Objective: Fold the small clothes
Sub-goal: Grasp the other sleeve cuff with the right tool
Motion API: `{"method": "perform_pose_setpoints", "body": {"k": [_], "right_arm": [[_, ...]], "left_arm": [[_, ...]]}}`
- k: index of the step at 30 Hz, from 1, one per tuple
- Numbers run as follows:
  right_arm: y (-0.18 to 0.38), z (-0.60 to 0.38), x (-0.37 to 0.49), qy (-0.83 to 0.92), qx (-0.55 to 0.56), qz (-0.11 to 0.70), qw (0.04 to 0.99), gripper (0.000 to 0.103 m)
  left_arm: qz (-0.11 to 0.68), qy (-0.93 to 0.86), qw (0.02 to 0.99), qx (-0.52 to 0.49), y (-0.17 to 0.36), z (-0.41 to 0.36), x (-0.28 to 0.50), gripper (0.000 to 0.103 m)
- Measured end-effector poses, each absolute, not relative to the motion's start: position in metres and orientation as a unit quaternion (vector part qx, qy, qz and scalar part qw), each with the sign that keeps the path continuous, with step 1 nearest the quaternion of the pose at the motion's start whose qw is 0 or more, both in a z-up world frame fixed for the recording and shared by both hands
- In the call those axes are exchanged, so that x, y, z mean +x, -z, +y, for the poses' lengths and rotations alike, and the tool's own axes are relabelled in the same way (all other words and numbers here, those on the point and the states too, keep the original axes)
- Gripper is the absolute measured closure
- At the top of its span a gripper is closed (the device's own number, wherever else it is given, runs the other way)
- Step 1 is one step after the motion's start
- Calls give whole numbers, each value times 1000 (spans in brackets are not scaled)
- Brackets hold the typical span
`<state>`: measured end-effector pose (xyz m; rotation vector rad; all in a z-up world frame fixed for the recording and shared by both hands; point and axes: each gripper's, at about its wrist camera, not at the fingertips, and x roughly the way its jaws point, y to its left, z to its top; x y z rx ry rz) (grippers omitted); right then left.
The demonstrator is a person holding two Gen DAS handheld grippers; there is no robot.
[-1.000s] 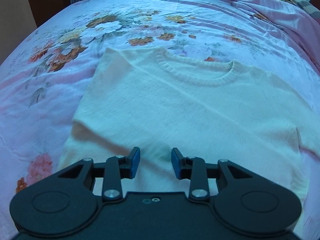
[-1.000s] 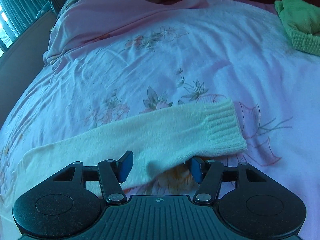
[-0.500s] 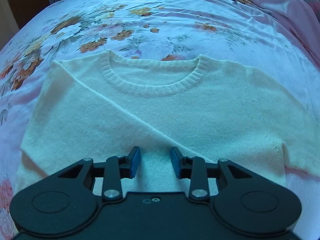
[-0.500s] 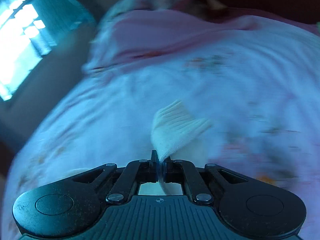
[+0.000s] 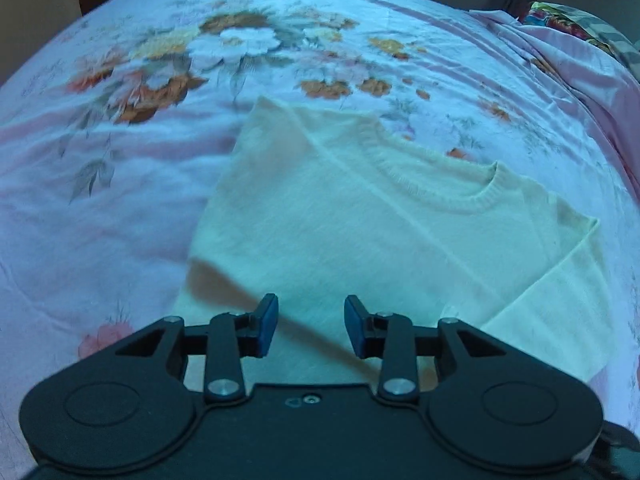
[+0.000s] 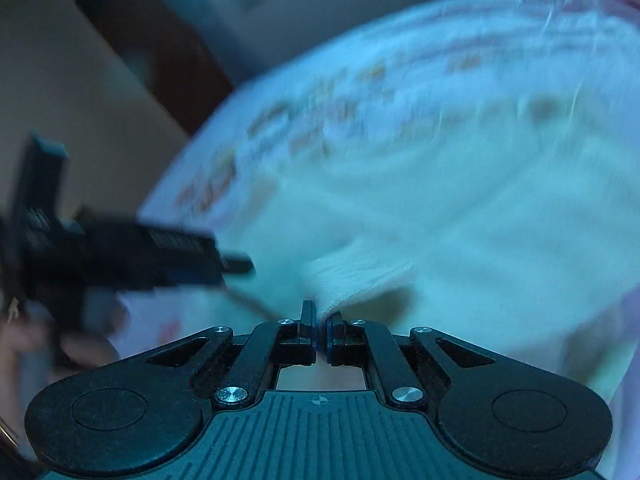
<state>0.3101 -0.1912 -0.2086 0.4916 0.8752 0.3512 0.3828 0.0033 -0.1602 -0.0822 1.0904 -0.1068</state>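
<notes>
A cream knit sweater [image 5: 360, 232] lies flat on the floral bed sheet [image 5: 120, 184], neck hole away from me. One sleeve is folded diagonally across its chest, and the other sleeve is folded in at the right [image 5: 552, 304]. My left gripper [image 5: 311, 326] is open and empty, hovering over the sweater's lower part. My right gripper [image 6: 320, 334] is shut on the ribbed sleeve cuff [image 6: 356, 280] and holds it over the sweater body [image 6: 460, 232]. The right wrist view is blurred by motion. The left gripper's body [image 6: 120, 252] shows at its left.
A crumpled pink blanket [image 5: 576, 60] and a patterned pillow [image 5: 576, 24] lie at the far right of the bed. A dark wooden door [image 6: 160, 60] and a wall stand beyond the bed's edge.
My right gripper closed on the sleeve cuff, lifted it and swung it across over the sweater body. The left gripper stayed open and shifted its view left over the sweater.
</notes>
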Motion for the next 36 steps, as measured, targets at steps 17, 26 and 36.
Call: {"method": "perform_pose_setpoints", "body": {"k": [17,26,36], "right_arm": [[180,-237,262,-107,250,353,895,26],[197,-209,280,-153,252,394,871,46],[172,-143,285,-228,200,355,884,100]], "left_arm": [[519,117,846,-42,166,-41,372,53],[525,148,836,-51,173,-40,366,98],[499,150,849,-86,132,17,361,96]]}}
